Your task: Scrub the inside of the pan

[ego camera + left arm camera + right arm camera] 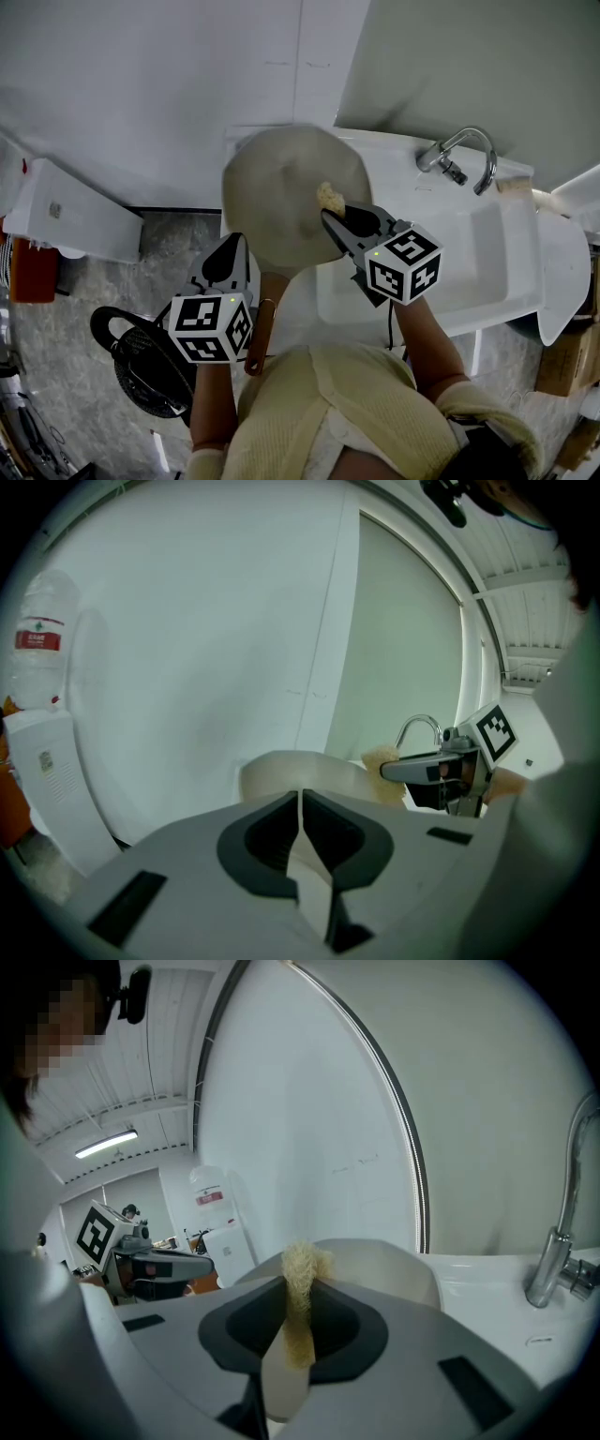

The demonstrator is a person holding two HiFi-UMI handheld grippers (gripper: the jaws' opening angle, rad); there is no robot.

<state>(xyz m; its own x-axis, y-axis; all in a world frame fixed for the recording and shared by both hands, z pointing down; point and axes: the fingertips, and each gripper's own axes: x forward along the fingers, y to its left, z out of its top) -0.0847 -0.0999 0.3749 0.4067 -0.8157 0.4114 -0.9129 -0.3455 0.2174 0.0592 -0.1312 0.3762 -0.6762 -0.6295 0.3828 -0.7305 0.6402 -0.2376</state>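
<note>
A round beige pan [281, 187] with a brown wooden handle [262, 319] sits at the left end of the white sink [487, 281]. My right gripper [336, 214] reaches over the pan's inside, shut on a yellow scrub pad [329, 197]. That pad [300, 1269] sticks up between the jaws in the right gripper view, with the pan [375, 1255] just beyond. My left gripper [230, 248] is by the pan's near-left rim, left of the handle, jaws together. In the left gripper view nothing shows between them, and the pan [291, 766] lies straight ahead.
A chrome faucet [464, 150] stands at the back of the sink. On the floor to the left are a black round fan-like object [141, 356] and a white box [75, 216]. A cardboard box [567, 361] is at far right. White wall panels rise behind.
</note>
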